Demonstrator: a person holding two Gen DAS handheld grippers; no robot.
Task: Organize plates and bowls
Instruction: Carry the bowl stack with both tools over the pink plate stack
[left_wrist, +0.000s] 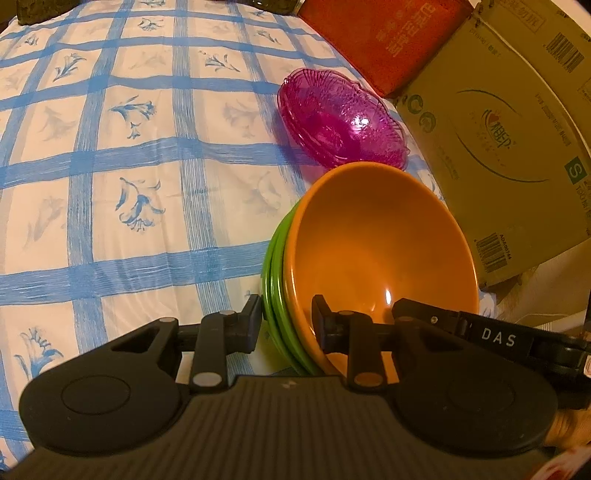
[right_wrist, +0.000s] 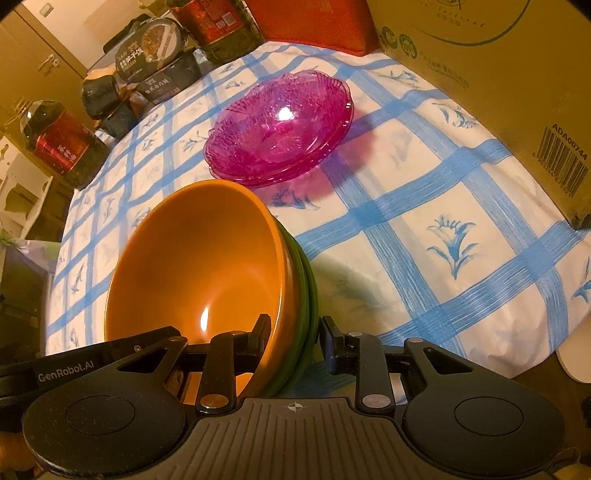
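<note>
Left wrist: bowl stack (left_wrist: 332, 277) between tool (left_wrist: 286, 325) fingers.

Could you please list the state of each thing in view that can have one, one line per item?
Orange bowl: nested on top of the green bowls, empty.
Green bowls: stacked under the orange one.
Pink glass dishes: stacked, empty, standing apart from the bowl stack.
Left claw: shut on the stack's rim.
Right claw: shut on the stack's rim, opposite side.
Cardboard box: closed.

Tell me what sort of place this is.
Probably a home dining or kitchen table: a blue-checked floral tablecloth, packaged food and tins along its far edge, a cardboard box, and a cupboard door behind.
</note>
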